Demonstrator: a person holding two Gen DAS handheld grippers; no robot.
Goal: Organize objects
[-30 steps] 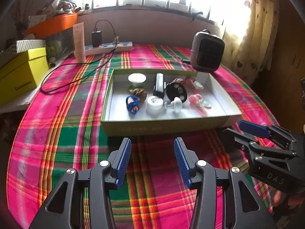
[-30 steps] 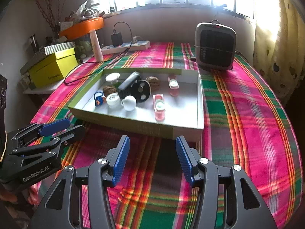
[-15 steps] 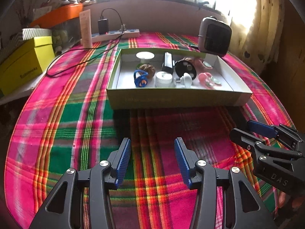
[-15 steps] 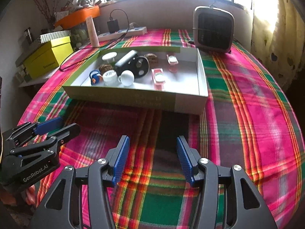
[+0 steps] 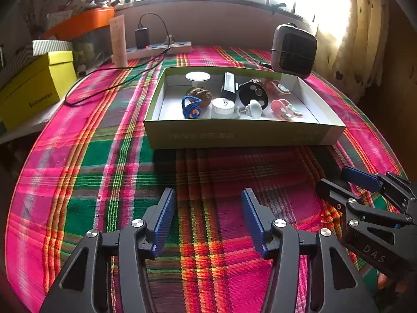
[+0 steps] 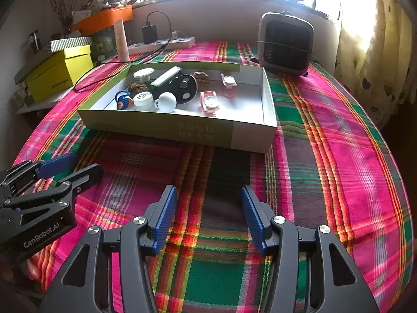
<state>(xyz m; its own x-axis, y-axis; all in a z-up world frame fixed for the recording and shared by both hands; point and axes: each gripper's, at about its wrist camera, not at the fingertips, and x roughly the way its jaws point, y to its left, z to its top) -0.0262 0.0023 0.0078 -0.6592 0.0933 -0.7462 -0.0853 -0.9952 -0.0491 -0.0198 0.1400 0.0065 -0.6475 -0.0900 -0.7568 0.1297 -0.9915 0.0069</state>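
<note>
A shallow green box (image 5: 242,135) stands on the plaid cloth. It holds a blue cord bundle (image 5: 191,107), a walnut (image 5: 200,94), a white jar (image 5: 222,107), a white knob (image 5: 254,108), a black disc (image 5: 252,94) and pink cases (image 5: 285,107). My left gripper (image 5: 207,195) hovers over bare cloth in front of the box, its jaws opening with nothing between them. My right gripper (image 6: 208,193) is open and empty, also short of the box (image 6: 182,127). Each gripper shows at the edge of the other's view: right gripper (image 5: 333,177), left gripper (image 6: 84,163).
Behind the box stands a small heater (image 5: 293,49). A power strip (image 5: 159,48) with a charger and a trailing black cable lies at the back. A yellow box (image 5: 31,86), a cream tube (image 5: 118,41) and an orange tray (image 5: 80,22) crowd the left side; curtain at the right.
The box now sits higher and farther off in both views than a second ago. My left gripper's jaws stand a little wider apart. The right jaws keep the same gap.
</note>
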